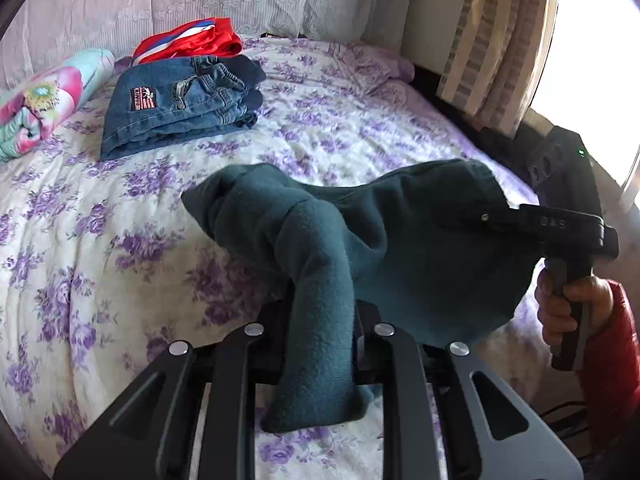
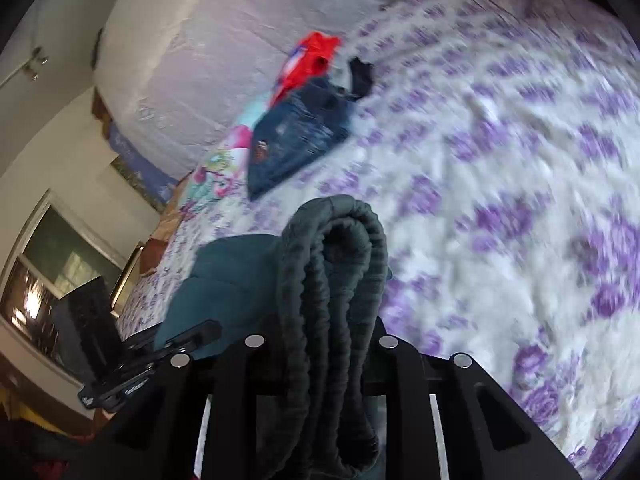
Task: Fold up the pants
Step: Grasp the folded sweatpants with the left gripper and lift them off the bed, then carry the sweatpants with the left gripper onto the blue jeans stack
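Teal fleece pants [image 1: 420,240] hang lifted over the floral bedsheet [image 1: 100,248], stretched between both grippers. In the left wrist view a rolled fold of them [image 1: 320,300] runs down between the jaws of my left gripper [image 1: 320,316], which is shut on it; the fabric hides the fingertips. At the right, my right gripper [image 1: 490,218] bites the pants' far edge, held by a hand [image 1: 568,304] in a red sleeve. In the right wrist view the ribbed waistband [image 2: 336,272] is bunched between the jaws of the right gripper [image 2: 320,336]. The left gripper [image 2: 192,336] clamps the cloth at lower left.
Folded blue jeans [image 1: 176,108] lie at the back left of the bed, with a red, white and blue garment [image 1: 192,40] behind them. A colourful rolled blanket [image 1: 44,100] lies at the left edge. A striped curtain [image 1: 500,40] and a bright window stand at the right.
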Tool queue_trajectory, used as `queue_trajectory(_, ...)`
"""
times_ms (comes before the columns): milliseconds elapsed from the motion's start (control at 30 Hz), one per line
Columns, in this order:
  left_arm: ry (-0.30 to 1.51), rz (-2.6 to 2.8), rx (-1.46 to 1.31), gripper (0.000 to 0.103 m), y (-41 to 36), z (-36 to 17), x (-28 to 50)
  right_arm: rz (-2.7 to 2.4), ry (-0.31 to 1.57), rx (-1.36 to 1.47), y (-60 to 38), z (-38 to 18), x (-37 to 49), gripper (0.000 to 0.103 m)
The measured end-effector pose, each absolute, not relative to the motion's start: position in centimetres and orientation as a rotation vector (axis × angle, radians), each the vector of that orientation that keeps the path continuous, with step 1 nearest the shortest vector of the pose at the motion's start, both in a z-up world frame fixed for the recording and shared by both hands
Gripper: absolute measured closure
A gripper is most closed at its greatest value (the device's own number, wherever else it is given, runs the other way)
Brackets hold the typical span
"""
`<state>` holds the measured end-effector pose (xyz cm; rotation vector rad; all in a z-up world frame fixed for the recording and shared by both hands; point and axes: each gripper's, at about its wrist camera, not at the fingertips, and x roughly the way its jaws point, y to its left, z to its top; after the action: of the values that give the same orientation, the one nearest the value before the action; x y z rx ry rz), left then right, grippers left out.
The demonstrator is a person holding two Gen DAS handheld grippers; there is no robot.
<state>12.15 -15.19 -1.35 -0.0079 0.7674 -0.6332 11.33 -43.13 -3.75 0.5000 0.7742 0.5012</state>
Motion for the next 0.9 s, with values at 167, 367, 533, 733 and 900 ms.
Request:
queue_trajectory(167,0.793,-0.691,-0.122,0.086,-13.8,-1.3,13.4,0.557,0.703,0.447,-41.1,0.5,11.2,0.082)
queue_trajectory(367,0.732,-0.649,-0.160,0.087,-10.6,2.6,17.4,0.629,0.658,0.413,-38.7,4.9,16.1,0.082)
queue_trajectory(533,0.625,-0.514,-0.086,0.087,-8.3,7.9,25.2,0.662,0.616,0.434,-36.1,7.9,26.0,0.082)
queue_trajectory(733,0.560,-0.413,-0.052,0.087,-7.6,11.1,34.1,0.674,0.591,0.483,-34.4,9.8,37.0,0.082)
queue_trajectory(900,0.553,-0.399,-0.094,0.087,-7.2,11.1,38.2,0.668,0.555,0.512,-34.2,9.9,41.4,0.082)
